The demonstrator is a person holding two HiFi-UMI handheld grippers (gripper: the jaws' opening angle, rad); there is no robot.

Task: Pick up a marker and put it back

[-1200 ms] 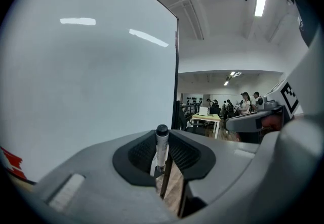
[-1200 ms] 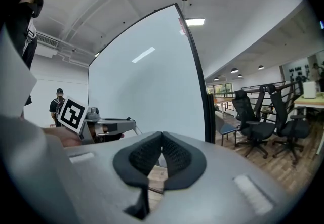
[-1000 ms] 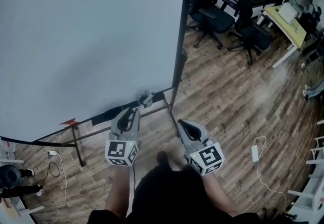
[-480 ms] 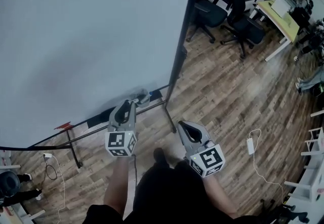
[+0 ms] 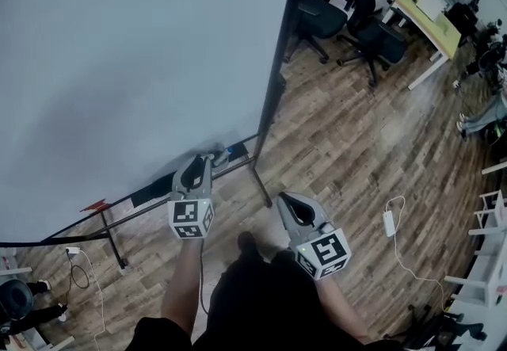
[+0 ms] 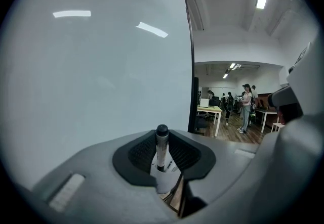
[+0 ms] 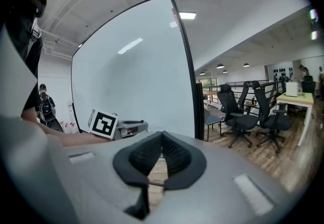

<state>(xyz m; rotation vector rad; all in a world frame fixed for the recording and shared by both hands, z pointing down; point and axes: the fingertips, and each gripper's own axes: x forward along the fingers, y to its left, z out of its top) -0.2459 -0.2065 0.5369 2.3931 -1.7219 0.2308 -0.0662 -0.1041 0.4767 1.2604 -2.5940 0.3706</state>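
Note:
A marker (image 6: 161, 148) with a black cap and a white barrel stands upright between the jaws of my left gripper (image 6: 162, 141), which is shut on it. In the head view the left gripper (image 5: 207, 161) sits at the right end of the whiteboard's tray (image 5: 150, 188), close to a small pale holder (image 5: 223, 156); the marker itself is hidden there. My right gripper (image 5: 283, 200) hangs lower and to the right, away from the whiteboard (image 5: 135, 48). In the right gripper view its (image 7: 162, 136) pads meet with nothing between them.
The board's dark stand post (image 5: 273, 80) and foot (image 5: 261, 183) rise between the grippers. Office chairs (image 5: 321, 17) and a desk (image 5: 432, 20) stand at the back right. A white charger with cable (image 5: 390, 223) lies on the wood floor. People (image 6: 245, 106) stand far off.
My left gripper has sunk and drawn closer to the right end of the tray, still holding the marker. The right gripper has barely shifted.

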